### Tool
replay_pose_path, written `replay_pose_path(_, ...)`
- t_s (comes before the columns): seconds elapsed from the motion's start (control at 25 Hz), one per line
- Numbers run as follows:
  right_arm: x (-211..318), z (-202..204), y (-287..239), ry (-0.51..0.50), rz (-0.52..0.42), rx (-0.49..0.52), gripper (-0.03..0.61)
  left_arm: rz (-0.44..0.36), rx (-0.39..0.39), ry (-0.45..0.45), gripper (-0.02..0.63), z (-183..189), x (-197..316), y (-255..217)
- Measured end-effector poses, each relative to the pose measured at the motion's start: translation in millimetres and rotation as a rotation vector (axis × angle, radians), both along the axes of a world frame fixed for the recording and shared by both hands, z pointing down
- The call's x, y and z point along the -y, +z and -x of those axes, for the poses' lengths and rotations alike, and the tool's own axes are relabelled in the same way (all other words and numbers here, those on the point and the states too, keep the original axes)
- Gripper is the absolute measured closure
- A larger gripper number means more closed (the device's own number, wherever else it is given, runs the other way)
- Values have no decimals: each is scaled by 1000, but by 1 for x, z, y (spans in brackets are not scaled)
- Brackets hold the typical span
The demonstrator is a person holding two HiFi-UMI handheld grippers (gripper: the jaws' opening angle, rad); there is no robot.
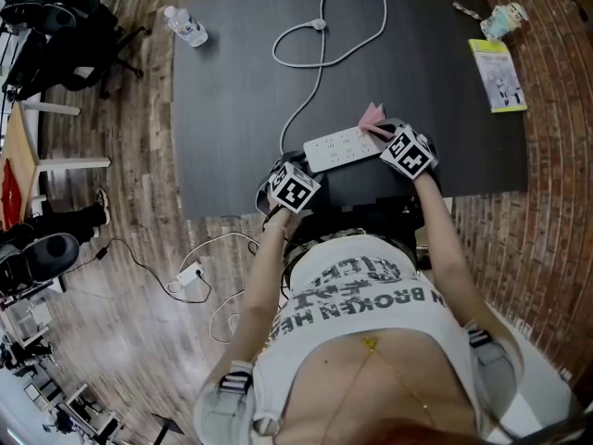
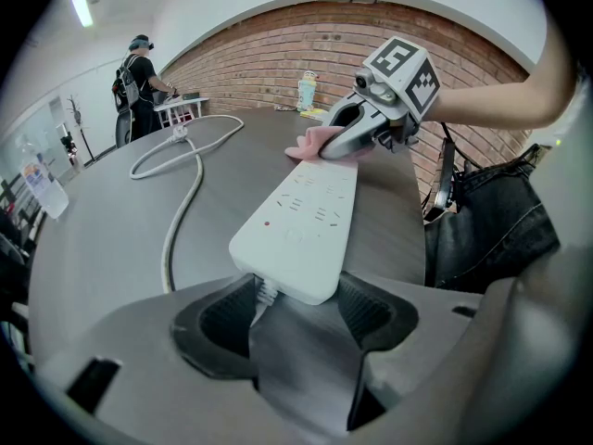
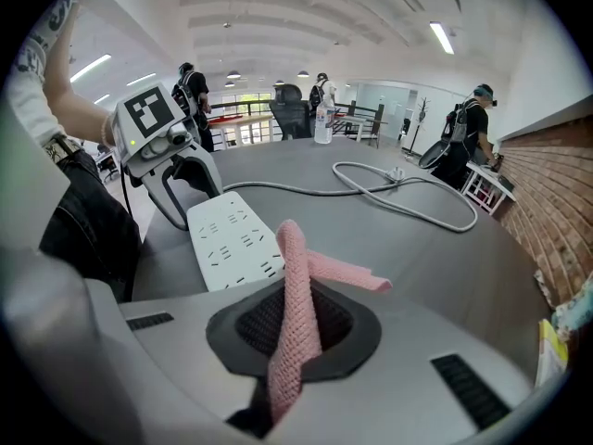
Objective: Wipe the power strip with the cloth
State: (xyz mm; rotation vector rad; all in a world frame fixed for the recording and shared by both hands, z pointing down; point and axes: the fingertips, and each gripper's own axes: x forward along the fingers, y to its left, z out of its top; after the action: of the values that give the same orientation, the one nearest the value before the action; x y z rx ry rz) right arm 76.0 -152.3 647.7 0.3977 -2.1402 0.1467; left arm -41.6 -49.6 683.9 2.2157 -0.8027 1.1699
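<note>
A white power strip lies on the dark table near its front edge, its white cable looping away to the far side. My left gripper is shut on the strip's cable end, which sits between the jaw pads. My right gripper is shut on a pink cloth. It holds the cloth at the strip's far end, where it touches the strip's top. In the right gripper view the strip lies just left of the cloth.
A water bottle lies at the table's far left corner. A yellow-green booklet and a small cup sit at the far right. Several people stand in the background. A cable with an adapter trails on the wooden floor.
</note>
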Motion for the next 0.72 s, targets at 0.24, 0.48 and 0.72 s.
replay_pose_path(0.24,5,-13,0,49,-2,9,561,-2,-3,0,353,-1,0,-1)
replay_pose_path(0.48,9,-30,0,111,-11,15,561,3,-3,5,353,-1,-1,-1)
replay_pose_path(0.72,9,-33,0,140,14,45,561,-4,9,-6,351,2,1,4)
